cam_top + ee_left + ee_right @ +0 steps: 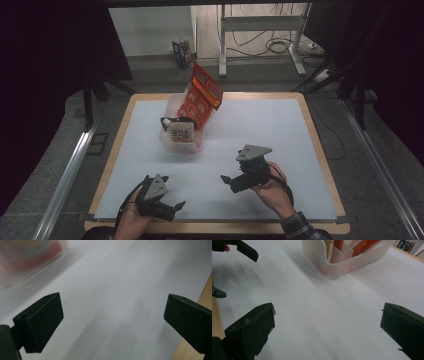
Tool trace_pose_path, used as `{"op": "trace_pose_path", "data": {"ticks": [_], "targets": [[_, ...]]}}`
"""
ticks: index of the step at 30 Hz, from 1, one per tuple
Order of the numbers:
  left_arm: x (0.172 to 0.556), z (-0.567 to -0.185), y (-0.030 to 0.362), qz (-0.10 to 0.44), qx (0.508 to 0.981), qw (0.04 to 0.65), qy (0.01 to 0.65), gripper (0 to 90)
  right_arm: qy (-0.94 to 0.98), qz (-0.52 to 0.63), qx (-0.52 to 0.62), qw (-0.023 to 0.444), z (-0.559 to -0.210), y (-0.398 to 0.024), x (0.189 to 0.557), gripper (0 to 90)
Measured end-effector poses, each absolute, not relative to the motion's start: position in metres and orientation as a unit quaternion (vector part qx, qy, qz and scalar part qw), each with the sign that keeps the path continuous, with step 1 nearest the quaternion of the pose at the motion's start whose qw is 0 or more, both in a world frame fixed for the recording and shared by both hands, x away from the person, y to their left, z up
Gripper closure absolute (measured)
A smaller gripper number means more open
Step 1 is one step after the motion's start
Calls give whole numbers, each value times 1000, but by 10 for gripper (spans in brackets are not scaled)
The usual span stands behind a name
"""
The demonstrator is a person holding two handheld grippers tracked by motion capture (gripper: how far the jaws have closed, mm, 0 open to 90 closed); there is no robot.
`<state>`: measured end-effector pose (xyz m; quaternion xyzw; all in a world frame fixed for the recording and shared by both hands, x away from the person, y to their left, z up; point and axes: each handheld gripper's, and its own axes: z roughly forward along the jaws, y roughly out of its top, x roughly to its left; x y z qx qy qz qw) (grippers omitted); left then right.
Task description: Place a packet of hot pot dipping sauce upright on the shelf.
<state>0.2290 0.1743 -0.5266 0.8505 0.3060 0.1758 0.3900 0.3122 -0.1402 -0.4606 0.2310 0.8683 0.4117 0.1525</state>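
I see both tools low over the near part of the white tabletop (260,125), and neither has hold of anything. My left tool (172,207) sits close to the near edge, jaws spread wide; in the left gripper view (112,315) there is only bare white surface between its two black jaws, with the wooden border of the tabletop showing at the right. My right tool (226,181) lies a little farther in, held in the person's right hand (272,192), and points toward the left. Its jaws are also wide apart in the right gripper view (327,325), again with nothing between them.

The thing nearest them is the clear plastic bin (169,131), standing on the far left part of the tabletop, well apart from both tools. It is a translucent, ribbed, milky-walled tub with rounded corners. An orange-red snack bag (202,97) stands in it, leaning back and to the right so that its top sticks well above the rim. At the bin's near end sits a small pale box (179,134) with a dark printed pattern on its face, and a black cord loops just beside it. In the right gripper view the bin (329,262) is ahead, its wall tinted orange by the contents. In the left gripper view it (27,260) is a blurred corner at upper left.
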Motion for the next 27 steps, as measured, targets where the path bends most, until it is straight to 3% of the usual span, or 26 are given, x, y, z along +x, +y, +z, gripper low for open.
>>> {"op": "trace_pose_path", "data": {"ticks": [27], "targets": [[229,-527,175,179,849,390,308,23,851,413,271,179,-463,-188,291,0]]}}
